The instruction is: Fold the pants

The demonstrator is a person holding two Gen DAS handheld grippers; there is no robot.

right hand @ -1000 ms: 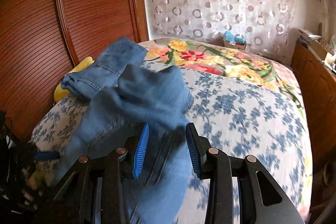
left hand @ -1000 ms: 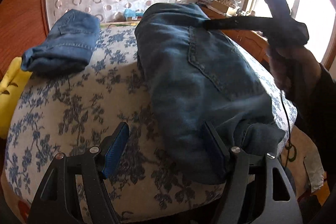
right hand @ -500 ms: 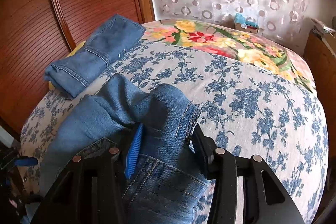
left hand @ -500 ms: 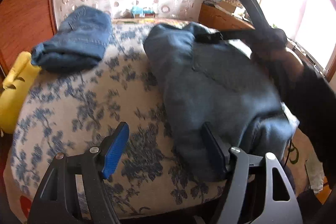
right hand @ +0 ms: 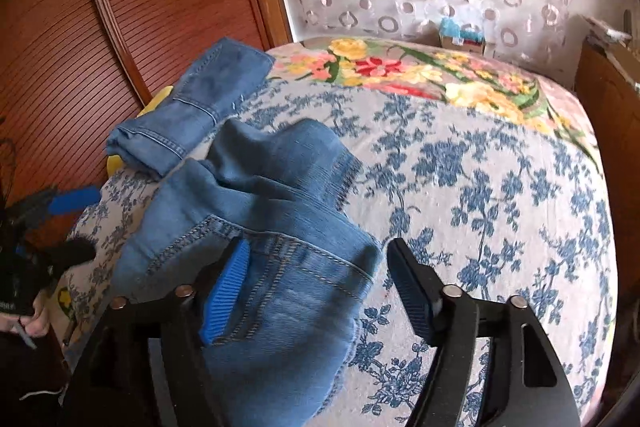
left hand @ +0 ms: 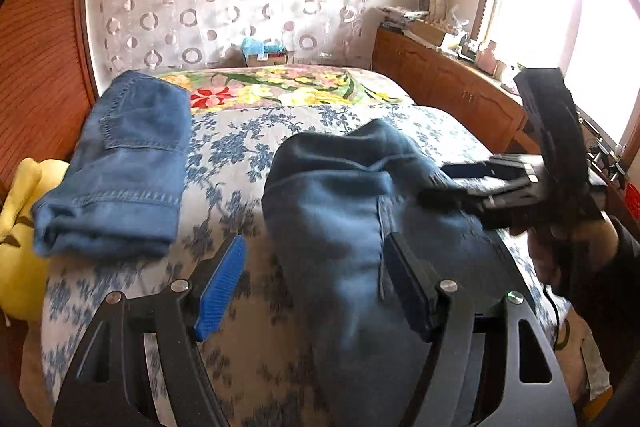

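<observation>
A pair of blue jeans (left hand: 340, 219) lies bunched in a rough fold on the flowered bed (left hand: 240, 155). My left gripper (left hand: 314, 287) hovers open over its near end; the blue pad stands clear of the cloth and the dark pad is beside it. In the right wrist view the jeans (right hand: 280, 195) lie between the fingers of my right gripper (right hand: 320, 291), whose jaws are opening. Its blue pad still brushes the denim, while the dark pad is apart from it. The right gripper (left hand: 440, 183) and the hand holding it appear at the right of the left wrist view.
A second, folded pair of jeans (left hand: 128, 179) rests at the bed's left side, next to a yellow cushion (left hand: 20, 227). A wooden wardrobe (right hand: 120, 7) stands on the left. A low wooden cabinet (left hand: 460, 95) runs under the window. A small box (left hand: 264, 55) sits beyond the bed.
The right gripper brought the lifted jeans end down onto the bed, and its jaws have spread off the cloth. The left gripper rose and shifted along the bed, its opening unchanged.
</observation>
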